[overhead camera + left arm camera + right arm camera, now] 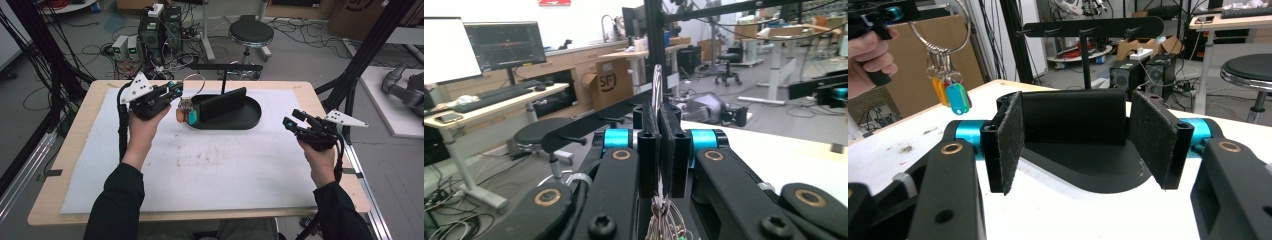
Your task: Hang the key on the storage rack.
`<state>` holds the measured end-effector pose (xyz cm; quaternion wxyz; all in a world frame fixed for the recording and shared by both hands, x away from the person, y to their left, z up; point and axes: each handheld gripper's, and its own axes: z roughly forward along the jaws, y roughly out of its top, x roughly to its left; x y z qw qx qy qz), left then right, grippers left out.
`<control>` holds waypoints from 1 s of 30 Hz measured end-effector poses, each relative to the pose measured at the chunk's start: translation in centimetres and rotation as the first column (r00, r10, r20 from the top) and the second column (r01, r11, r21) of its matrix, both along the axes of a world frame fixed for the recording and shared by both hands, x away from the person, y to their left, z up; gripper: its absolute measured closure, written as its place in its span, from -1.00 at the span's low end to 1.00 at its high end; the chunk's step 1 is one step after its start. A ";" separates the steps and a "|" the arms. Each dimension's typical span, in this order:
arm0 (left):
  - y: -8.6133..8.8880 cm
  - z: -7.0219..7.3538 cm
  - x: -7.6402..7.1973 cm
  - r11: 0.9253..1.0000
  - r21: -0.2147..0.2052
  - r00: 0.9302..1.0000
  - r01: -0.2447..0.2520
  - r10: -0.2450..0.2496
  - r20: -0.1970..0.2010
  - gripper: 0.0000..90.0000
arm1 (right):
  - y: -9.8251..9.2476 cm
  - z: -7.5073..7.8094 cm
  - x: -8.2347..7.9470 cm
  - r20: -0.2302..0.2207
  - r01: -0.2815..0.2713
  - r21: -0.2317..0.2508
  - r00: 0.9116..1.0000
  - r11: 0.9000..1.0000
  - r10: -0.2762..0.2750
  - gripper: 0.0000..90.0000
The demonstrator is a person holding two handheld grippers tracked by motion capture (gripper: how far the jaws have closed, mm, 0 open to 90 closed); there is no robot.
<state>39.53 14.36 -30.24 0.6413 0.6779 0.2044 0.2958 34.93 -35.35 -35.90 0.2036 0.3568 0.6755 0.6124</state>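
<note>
The left gripper, upper left of the high view, pinched the key ring above the black stand's tray; its tags dangled. Light, thin, slick wire — likely to swivel, so best gripped across the ring itself. The right gripper — jaws spread — held nothing.

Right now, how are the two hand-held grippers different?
The left hand-held gripper is shut on a key ring, so the coloured tags hang from it; the right hand-held gripper is open and holds nothing. The left one is up beside the black stand, close to its end; the right one is off to the side, apart from it. Both are black with blue parts and a grey plate on top.
</note>
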 end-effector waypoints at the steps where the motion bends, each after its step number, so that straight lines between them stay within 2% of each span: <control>1: 0.0 0.0 0.0 1.000 0.000 1.000 0.000 0.000 0.000 0.93 | 0.0 0.0 0.0 0.000 0.000 0.000 1.000 1.000 0.000 -0.11; 7: 0.1 -0.1 1.4 1.000 -0.009 1.000 -0.030 0.030 -0.006 0.93 | -0.1 0.0 0.0 -0.003 0.001 0.003 1.000 1.000 -0.001 -0.11; 8: 0.1 -0.2 1.7 0.999 -0.006 0.999 -0.040 0.040 0.007 0.93 | -0.2 0.0 0.0 0.000 0.002 0.003 1.000 1.000 -0.002 -0.11; 11: 0.1 -0.4 2.1 0.999 -0.006 0.999 -0.046 0.046 0.008 0.93 | -0.2 -0.1 0.1 -0.001 0.004 0.004 1.000 1.000 -0.004 -0.11; 20: 0.1 -1.4 3.7 0.997 -0.004 0.997 -0.079 0.079 -0.010 0.93 | -0.3 -0.1 0.1 -0.001 0.008 0.010 1.000 1.000 -0.008 -0.10; 25: -0.3 -1.2 4.2 0.997 0.011 0.997 -0.078 0.078 -0.022 0.93 | -0.4 -0.1 0.1 -0.003 0.013 0.014 1.000 1.000 -0.013 -0.10; 30: -1.1 -0.6 4.8 0.997 0.027 0.997 -0.077 0.077 -0.012 0.93 | -0.4 -0.1 0.1 -0.003 0.012 0.015 1.000 1.000 -0.012 -0.10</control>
